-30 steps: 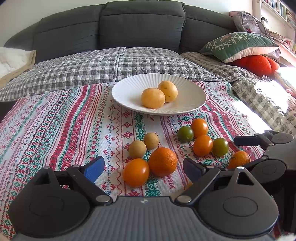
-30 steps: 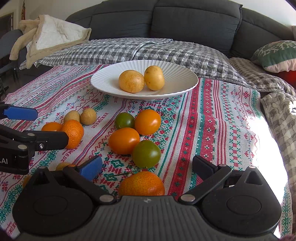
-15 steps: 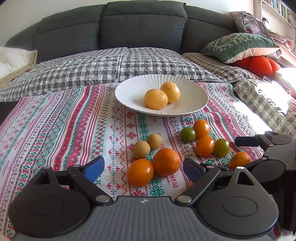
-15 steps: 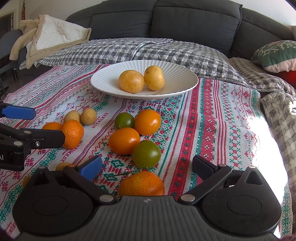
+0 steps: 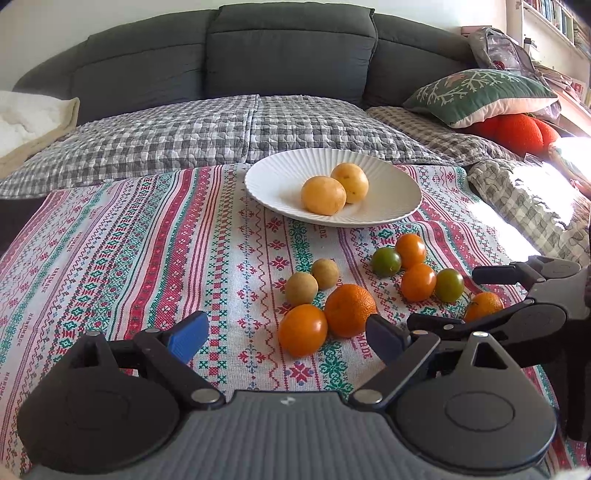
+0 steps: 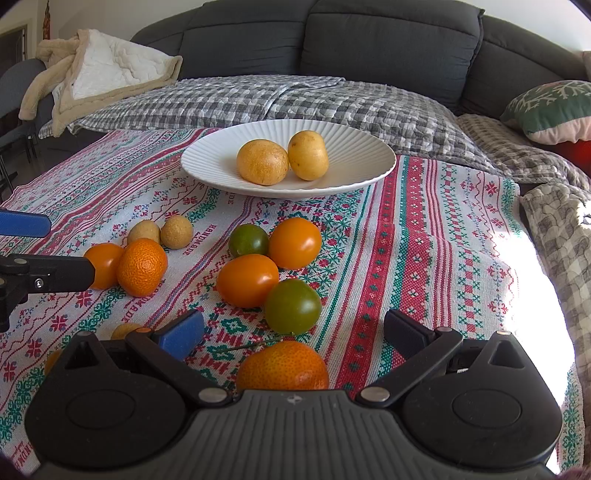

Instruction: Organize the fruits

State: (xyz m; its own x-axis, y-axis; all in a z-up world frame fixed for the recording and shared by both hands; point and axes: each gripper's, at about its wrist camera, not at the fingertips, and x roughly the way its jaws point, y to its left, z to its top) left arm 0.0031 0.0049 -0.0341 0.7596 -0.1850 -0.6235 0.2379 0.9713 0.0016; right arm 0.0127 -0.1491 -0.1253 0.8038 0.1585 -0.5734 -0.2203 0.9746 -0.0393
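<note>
Currently both claws, left claw (image 5: 284, 338) and right claw (image 6: 293, 330), gape wide and empty; two yellow round fruits (image 6: 282, 158) already sit on the white ribbed plate (image 6: 354, 144) at 12 o'clock, so staging looks started.

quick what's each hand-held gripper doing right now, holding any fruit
Left hand-held gripper: open, holding nothing, over the cloth beside the fruit.
Right hand-held gripper: open, holding nothing; a mandarin lies on the cloth between its fingers, ungripped.

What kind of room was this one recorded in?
Most likely a home living room: a dark grey sofa behind the cloth-covered surface, a green throw pillow and a bookshelf at the right.
</note>
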